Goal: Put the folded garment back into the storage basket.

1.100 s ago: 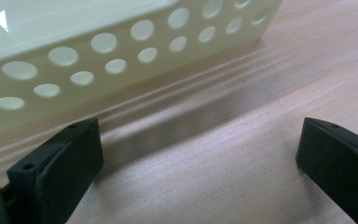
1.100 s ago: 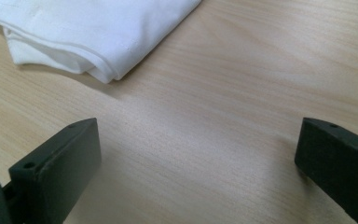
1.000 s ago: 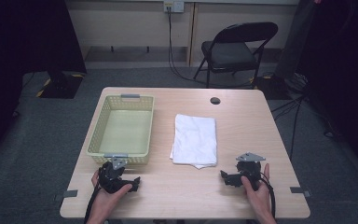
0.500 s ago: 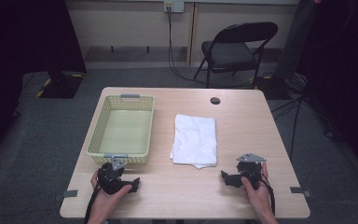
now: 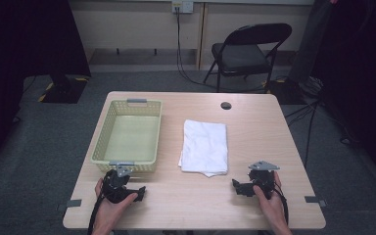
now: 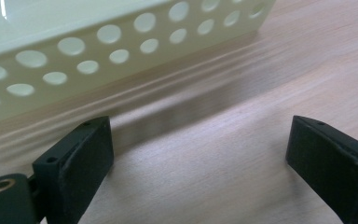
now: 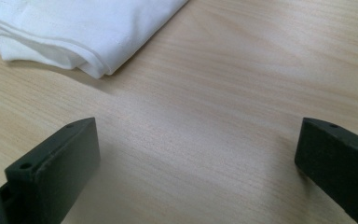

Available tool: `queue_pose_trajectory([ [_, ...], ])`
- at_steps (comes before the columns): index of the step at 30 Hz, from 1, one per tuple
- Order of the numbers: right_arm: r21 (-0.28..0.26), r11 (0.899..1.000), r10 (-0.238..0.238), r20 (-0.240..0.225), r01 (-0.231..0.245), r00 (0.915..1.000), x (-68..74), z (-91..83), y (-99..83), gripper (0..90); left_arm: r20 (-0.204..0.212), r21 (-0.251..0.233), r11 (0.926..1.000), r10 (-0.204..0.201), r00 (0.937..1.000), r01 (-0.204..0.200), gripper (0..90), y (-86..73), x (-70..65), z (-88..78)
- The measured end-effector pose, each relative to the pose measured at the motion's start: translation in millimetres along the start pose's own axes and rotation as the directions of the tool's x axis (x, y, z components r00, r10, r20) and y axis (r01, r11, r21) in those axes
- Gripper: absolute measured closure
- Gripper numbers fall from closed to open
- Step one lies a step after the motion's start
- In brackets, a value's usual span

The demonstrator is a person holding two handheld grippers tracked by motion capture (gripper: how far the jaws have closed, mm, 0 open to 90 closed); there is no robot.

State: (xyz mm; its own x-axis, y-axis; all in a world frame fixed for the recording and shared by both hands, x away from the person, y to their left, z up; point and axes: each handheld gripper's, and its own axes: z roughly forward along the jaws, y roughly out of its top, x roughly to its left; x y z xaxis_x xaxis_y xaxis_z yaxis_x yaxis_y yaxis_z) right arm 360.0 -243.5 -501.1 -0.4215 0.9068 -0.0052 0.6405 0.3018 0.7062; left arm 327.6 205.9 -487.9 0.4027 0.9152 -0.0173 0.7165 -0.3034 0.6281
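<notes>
Both grippers rest on the counter near its front edge, the folded white towel and the basket ahead of them.

The pale yellow perforated basket (image 5: 129,137) sits empty at the counter's (image 5: 254,205) left side, the towel (image 5: 204,147) lying flat just beside it to the right. The left gripper (image 5: 139,192) lies just in front of the basket's near wall, jaws apart with bare wood between them (they have just been closing slightly). The right gripper (image 5: 236,186) sits near the towel's front corner, jaws wide apart, holding nothing. A black folding chair (image 5: 249,54) stands beyond the counter.
</notes>
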Motion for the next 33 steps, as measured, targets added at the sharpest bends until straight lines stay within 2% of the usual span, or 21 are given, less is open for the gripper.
queue_pose_trajectory([
  [1, 0.0, 1.0, 0.0, 0.0, 0.0, 1.0, 0.0, 0.0, 0.0, 0.0, -0.002, -0.008, 1.0, -0.005, 1.0, 0.005, 6.8, -0.2, -0.9, -0.7],
  [4, 0.0, 1.0, 0.0, 0.0, 0.0, 1.0, 0.0, 0.0, 0.0, 0.0, 0.026, -0.061, 0.9979, -0.022, 0.9994, 0.023, 7.8, 0.3, -4.0, -5.2],
  [6, 0.0, 1.0, 0.0, 0.0, 0.0, 1.0, 0.0, 0.0, 0.0, 0.0, 0.027, -0.071, 0.9973, -0.019, 0.9994, 0.021, 8.0, 1.0, -7.1, -6.1],
  [14, 0.0, 1.0, 0.0, 0.0, 0.0, 1.0, 0.0, 0.0, 0.0, 0.0, 0.049, -0.064, 0.9979, -0.008, 0.9988, 0.011, 8.0, 4.5, -13.3, -8.0],
  [21, 0.0, 1.0, 0.0, 0.0, 0.0, 1.0, 0.0, 0.0, 0.0, 0.0, 0.037, -0.085, 0.9963, 0.012, 0.9993, -0.009, 8.8, 8.9, -19.5, -13.9],
  [24, 0.0, 1.0, 0.0, 0.0, 0.0, 1.0, 0.0, 0.0, 0.0, 0.0, 0.054, -0.085, 0.9961, 0.03, 0.9981, -0.025, 8.6, 10.2, -22.7, -16.3],
  [27, 0.0, 1.0, 0.0, 0.0, 0.0, 1.0, 0.0, 0.0, 0.0, 0.0, 0.033, -0.085, 0.9944, 0.066, 0.9973, -0.063, 8.0, 10.1, -27.9, -21.3],
  [33, 0.0, 1.0, 0.002, 0.002, -0.002, 1.0, 0.3, -0.2, -0.2, 0.0, 0.047, -0.098, 0.9904, 0.102, 0.9936, -0.097, 7.9, 13.0, -40.2, -28.6],
])
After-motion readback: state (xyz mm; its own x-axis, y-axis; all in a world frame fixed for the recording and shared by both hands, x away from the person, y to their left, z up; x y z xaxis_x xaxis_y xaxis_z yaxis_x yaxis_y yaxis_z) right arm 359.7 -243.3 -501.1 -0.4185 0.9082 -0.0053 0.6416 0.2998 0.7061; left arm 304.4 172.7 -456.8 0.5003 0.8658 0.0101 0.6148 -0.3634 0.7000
